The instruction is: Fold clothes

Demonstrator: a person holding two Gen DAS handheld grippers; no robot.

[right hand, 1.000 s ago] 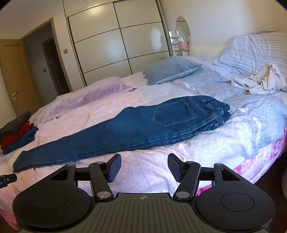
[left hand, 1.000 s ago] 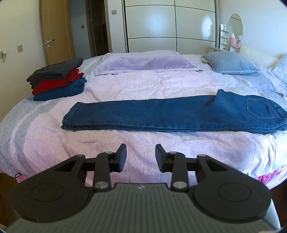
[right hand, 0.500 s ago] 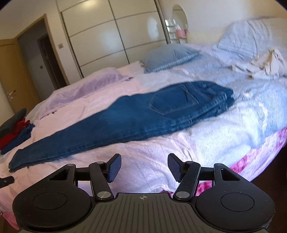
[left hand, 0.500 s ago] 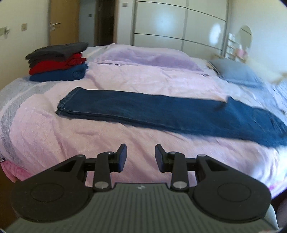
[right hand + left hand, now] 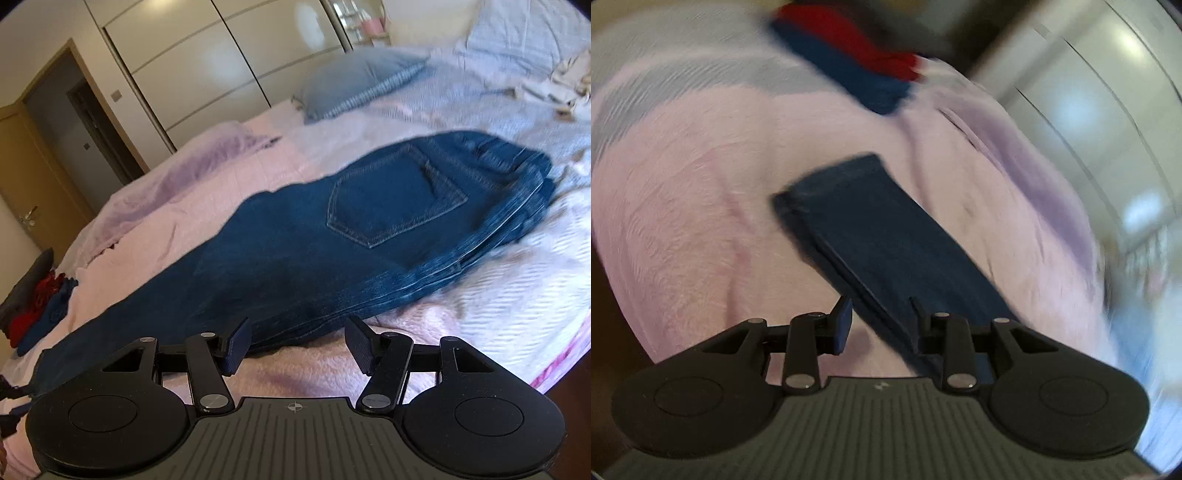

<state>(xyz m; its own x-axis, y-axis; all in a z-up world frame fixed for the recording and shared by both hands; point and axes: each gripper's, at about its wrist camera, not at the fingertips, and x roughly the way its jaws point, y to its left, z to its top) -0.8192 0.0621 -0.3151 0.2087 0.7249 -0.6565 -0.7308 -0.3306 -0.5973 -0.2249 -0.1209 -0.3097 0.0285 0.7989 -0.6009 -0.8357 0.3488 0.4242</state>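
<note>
Bedroom, wide bed (image 5: 155, 206) under a pink-lilac cover, white sliding wardrobe (image 5: 207, 62) and a wooden door (image 5: 22, 177) behind it. Blue jeans (image 5: 332, 236) lie flat across the bed, folded lengthwise leg over leg, back pocket up; waist end toward the blue-grey pillow (image 5: 362, 81) side, leg hems toward the far left. Stack of folded clothes (image 5: 33, 302) (dark grey over red over blue) sits at the left edge of the bed, well apart from the jeans. Crumpled pale garment (image 5: 569, 85) at upper right on the striped bedding.

Right tongs (image 5: 295, 347) spread wide, nothing between the pads, low over the cover just beside the near edge of the jeans' thigh part, not touching it as far as the view shows.

Left wrist view blurred and tilted. Left tongs (image 5: 881, 323) part-open, jaws have just been closing; the jeans' leg end (image 5: 879, 236) runs diagonally into the gap between the pads, hem corner further out toward the clothes stack (image 5: 857, 62). Pads not visibly pressing on the denim; contact cannot be told through the blur.
</note>
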